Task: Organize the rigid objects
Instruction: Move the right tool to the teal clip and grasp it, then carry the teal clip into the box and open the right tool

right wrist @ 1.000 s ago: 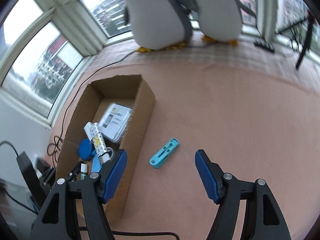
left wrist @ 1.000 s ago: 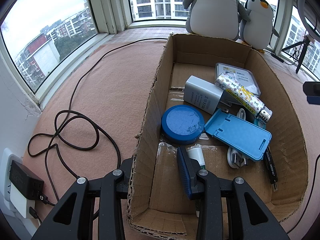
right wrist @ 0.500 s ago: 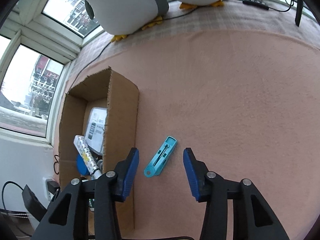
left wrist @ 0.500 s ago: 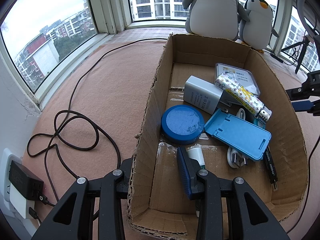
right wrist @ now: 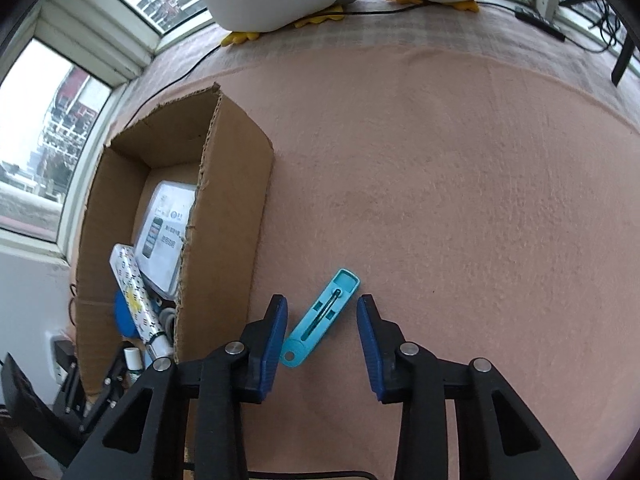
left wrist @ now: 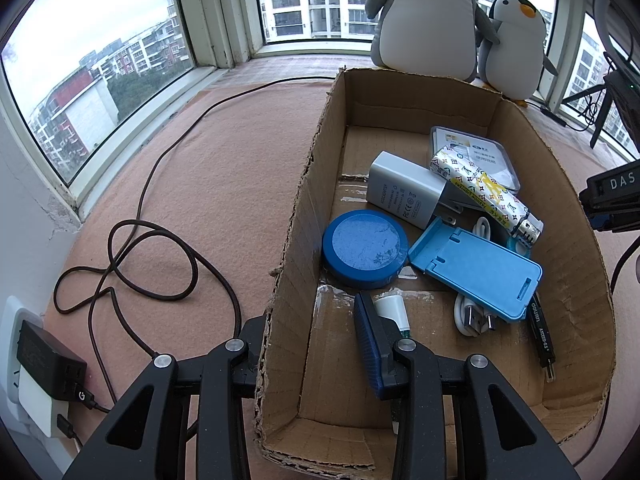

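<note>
Right tool [right wrist: 322, 322] had dropped over teal clip [right wrist: 320, 320], jaws closing, pads not yet touching. Clip lay on carpet just beside cardboard box [right wrist: 224, 216]. Left tool [left wrist: 308, 340] stayed clamped on box wall. Pickup imminent.

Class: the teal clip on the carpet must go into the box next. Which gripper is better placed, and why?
Right. The right gripper straddles the teal clip, jaws closing; the left gripper clamps the cardboard box wall.
</note>
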The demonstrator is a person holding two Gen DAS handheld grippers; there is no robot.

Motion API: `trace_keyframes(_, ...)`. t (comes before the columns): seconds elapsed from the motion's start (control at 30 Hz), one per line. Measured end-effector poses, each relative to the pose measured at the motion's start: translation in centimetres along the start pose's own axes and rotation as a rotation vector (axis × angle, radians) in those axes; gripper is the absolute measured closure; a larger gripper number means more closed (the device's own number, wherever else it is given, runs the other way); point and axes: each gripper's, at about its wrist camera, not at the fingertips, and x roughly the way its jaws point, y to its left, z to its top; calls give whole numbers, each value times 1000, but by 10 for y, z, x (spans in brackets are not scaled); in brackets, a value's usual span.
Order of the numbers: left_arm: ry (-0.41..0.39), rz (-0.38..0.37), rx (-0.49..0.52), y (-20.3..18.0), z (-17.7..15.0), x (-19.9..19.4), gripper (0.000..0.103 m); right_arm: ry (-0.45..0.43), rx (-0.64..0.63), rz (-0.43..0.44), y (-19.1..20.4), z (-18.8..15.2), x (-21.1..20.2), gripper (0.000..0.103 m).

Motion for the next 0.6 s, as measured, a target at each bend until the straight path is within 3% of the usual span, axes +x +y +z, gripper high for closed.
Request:
trace_keyframes(0.37, 0, -1, -1, -1, 0, 0, 66, -11, -59, -40, -1, -7, -2, 92)
trace_keyframes(0.6, -1, 1, 0, 0, 0, 0, 66, -39, -61, -33, -9, -20, -9, 92)
